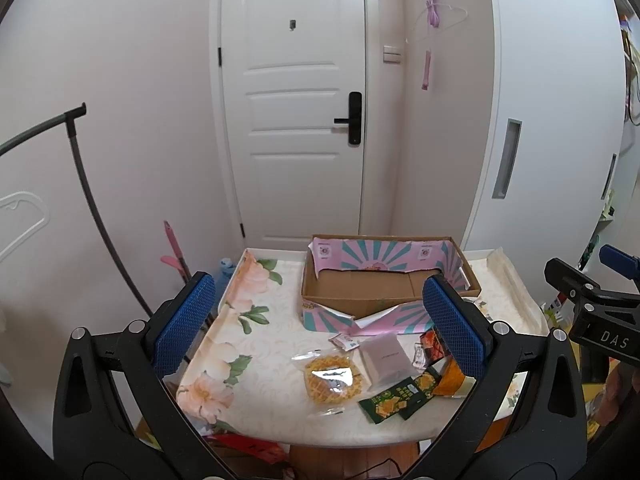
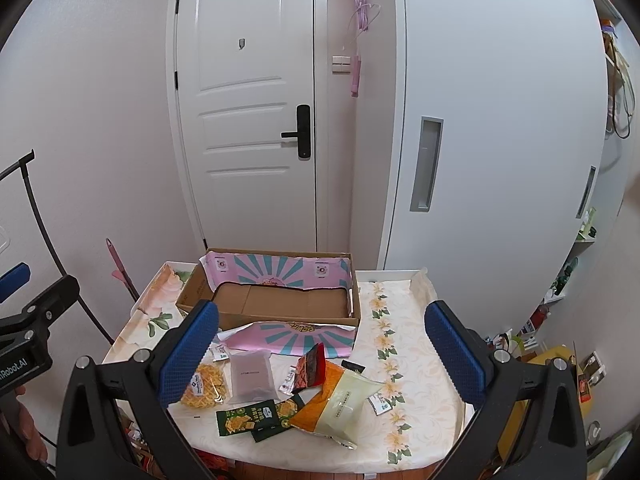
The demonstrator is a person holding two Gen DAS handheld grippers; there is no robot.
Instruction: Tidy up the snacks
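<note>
An open cardboard box [image 1: 360, 292] [image 2: 280, 300] with pink and teal flaps stands empty at the back of a small table [image 1: 256, 344] [image 2: 416, 360]. Snack packs lie in front of it: a waffle in clear wrap [image 1: 330, 378] [image 2: 206, 388], a mauve pouch [image 1: 384, 356] [image 2: 252, 374], green cracker packs [image 1: 396, 396] [image 2: 248, 422], an orange bag [image 2: 320, 400], a pale green pack [image 2: 346, 404] and a red pack [image 2: 312, 366]. My left gripper [image 1: 320, 320] and right gripper [image 2: 322, 356] are both open and empty, held above the near side of the table.
A white door [image 1: 296, 100] and a white wardrobe [image 2: 480, 140] stand behind the table. A black curved stand [image 1: 92, 200] and a pink-handled tool [image 1: 176, 252] are at the left. Shelves with clutter [image 2: 560, 280] are at the right. The right gripper's body [image 1: 592, 308] shows in the left view.
</note>
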